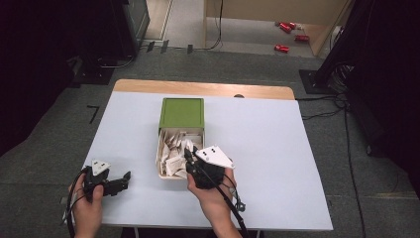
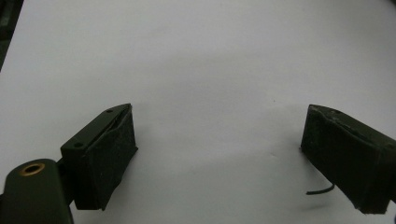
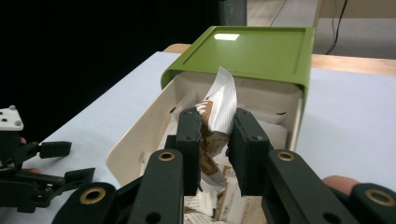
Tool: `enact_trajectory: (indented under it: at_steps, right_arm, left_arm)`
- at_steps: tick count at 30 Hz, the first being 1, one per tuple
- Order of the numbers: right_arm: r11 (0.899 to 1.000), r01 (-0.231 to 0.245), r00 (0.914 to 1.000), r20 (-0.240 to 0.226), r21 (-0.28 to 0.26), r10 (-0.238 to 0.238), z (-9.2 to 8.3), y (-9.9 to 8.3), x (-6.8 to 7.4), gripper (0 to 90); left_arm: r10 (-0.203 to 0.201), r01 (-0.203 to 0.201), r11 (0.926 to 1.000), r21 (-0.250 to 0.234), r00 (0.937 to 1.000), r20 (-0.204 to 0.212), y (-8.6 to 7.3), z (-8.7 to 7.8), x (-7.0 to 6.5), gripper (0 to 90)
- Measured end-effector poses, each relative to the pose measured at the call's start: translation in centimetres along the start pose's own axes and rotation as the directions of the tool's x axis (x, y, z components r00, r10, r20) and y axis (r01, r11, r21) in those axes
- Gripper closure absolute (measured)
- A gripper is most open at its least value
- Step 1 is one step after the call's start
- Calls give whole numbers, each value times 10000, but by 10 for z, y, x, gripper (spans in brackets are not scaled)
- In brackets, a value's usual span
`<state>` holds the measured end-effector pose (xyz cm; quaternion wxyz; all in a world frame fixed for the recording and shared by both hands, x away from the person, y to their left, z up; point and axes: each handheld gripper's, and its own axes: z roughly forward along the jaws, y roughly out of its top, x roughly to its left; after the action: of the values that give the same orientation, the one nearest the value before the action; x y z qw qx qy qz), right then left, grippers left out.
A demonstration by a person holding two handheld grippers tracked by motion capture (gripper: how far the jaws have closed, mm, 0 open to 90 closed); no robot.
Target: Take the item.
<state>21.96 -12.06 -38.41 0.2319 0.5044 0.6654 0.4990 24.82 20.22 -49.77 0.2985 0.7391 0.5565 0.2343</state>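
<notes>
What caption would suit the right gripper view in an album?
Right gripper pinching a white-and-brown sachet above the cream drawer of a green-topped box.

A cream drawer (image 1: 161, 157), filled with white and brown sachets (image 1: 174, 148), is seen pulled out toward 6 o'clock from its green box (image 1: 182, 113) at the middle of the worktop. One white-and-brown sachet (image 3: 218, 109) is held upright above the drawer, pinched between black jaws.
</notes>
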Motion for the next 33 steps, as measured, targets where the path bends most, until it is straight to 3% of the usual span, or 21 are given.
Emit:
enact_trajectory:
  at_steps: [15,33]
  right_arm:
    - [9992,-311,9977,599,-239,325,-13,2,-29,759]
    - [9973,-678,9890,1295,-289,709,-21,-6,-61,759]
  left_arm:
    - [-5,5,10000,-12,10000,-6,0,0,0,107]
    - [1,-1,10000,-18,10000,-12,0,0,0,107]
